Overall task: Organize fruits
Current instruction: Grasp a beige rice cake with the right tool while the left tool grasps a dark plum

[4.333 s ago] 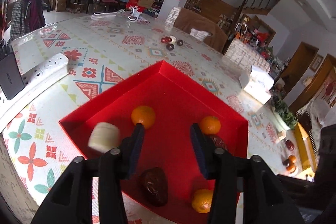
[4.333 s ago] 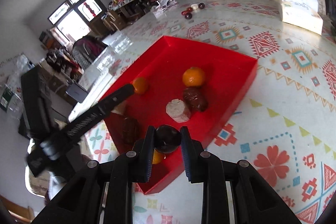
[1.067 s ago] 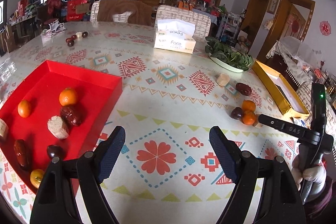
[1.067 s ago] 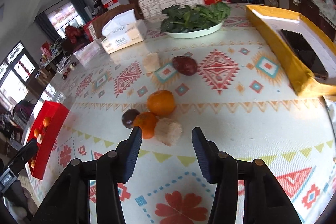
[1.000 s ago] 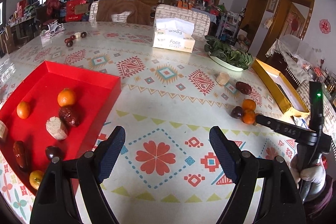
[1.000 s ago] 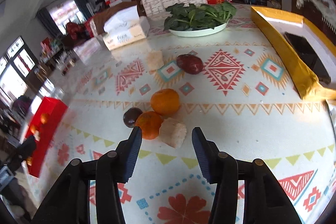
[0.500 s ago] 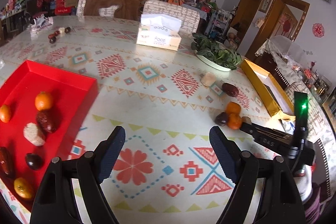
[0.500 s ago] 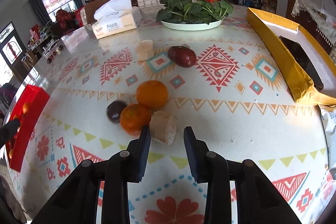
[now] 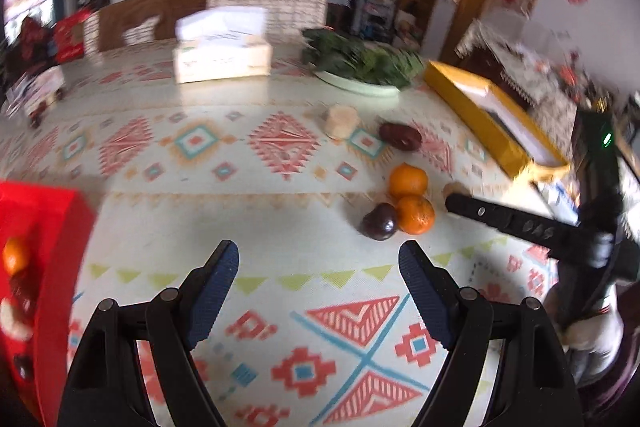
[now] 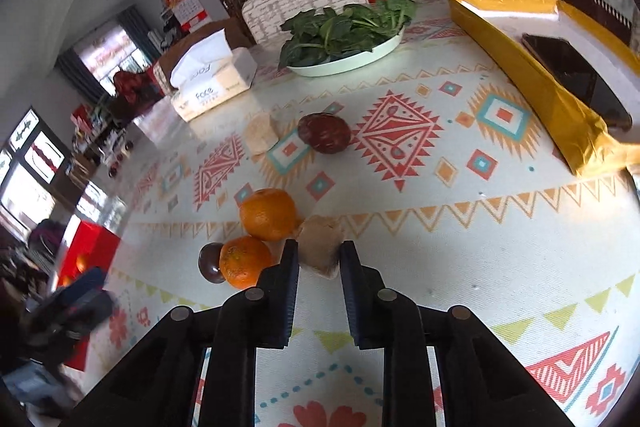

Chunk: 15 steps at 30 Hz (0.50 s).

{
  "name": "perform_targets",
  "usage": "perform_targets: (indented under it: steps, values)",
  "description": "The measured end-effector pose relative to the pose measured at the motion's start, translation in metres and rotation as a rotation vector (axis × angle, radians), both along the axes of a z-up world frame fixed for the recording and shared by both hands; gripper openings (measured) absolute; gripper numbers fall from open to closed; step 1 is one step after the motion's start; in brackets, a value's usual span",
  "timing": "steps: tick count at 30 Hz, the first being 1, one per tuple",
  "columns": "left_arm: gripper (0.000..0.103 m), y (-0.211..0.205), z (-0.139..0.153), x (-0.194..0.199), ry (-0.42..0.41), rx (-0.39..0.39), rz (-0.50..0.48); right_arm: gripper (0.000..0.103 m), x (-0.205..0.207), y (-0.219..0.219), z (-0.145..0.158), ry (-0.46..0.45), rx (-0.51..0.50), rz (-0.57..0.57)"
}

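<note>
right gripper [image 10: 319, 256]: jaws closing around a beige cut chunk [image 10: 320, 242] on the bench [image 10: 460, 259], contact unclear | left gripper [image 9: 319, 261]: jaws wide apart, empty | loose on bench: 2 tangerines [image 10: 267, 213], 1 dark plum [image 10: 211, 268], 1 red date [image 10: 324, 132], 2 beige chunks counting the framed one | red tray [image 9: 52, 227] at left holds more fruit

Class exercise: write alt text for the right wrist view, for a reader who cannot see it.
The right gripper has its fingers on either side of a pale beige chunk on a patterned tablecloth. Just left lie two oranges and a dark plum; farther back, a plate of greens.
</note>
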<state>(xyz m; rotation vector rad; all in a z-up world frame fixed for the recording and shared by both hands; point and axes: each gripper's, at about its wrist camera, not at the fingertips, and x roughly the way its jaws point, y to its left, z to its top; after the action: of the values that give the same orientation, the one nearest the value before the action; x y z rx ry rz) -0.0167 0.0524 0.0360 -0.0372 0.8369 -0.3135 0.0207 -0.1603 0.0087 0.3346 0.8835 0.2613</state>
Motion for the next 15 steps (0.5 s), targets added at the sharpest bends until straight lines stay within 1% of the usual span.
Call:
perform_targets:
  steps: [1, 4, 7, 8, 10, 11, 12, 13, 15]
  values:
    - [0.082, -0.007, -0.004, 0.006, 0.004, 0.009, -0.031, 0.023, 0.0, -0.002, 0.0, 0.002, 0.017, -0.001]
    - [0.08, -0.018, -0.013, 0.02, 0.017, 0.02, -0.085, 0.023, -0.001, -0.007, 0.001, 0.002, 0.047, -0.002]
    - [0.071, -0.028, -0.02, 0.035, 0.04, 0.024, -0.13, 0.023, -0.001, -0.009, 0.002, 0.008, 0.076, 0.004]
    - [0.071, -0.032, -0.022, 0.038, 0.043, 0.03, -0.145, 0.023, -0.001, -0.009, 0.002, 0.01, 0.078, 0.005]
    - [0.066, -0.038, -0.026, 0.044, 0.046, 0.035, -0.175, 0.023, -0.001, -0.01, 0.001, 0.012, 0.081, 0.007]
    - [0.064, -0.039, -0.025, 0.043, 0.043, 0.023, -0.183, 0.023, 0.0, -0.01, 0.001, 0.011, 0.082, 0.009]
    - [0.051, -0.038, -0.024, 0.044, 0.043, 0.012, -0.19, 0.023, 0.0, -0.009, 0.001, 0.011, 0.083, 0.01]
    - [0.041, -0.038, -0.025, 0.046, 0.057, 0.003, -0.203, 0.023, 0.0, -0.009, 0.0, 0.012, 0.083, 0.011]
    - [0.032, -0.039, -0.025, 0.044, 0.067, -0.021, -0.225, 0.023, 0.001, -0.008, 0.0, 0.014, 0.083, 0.014]
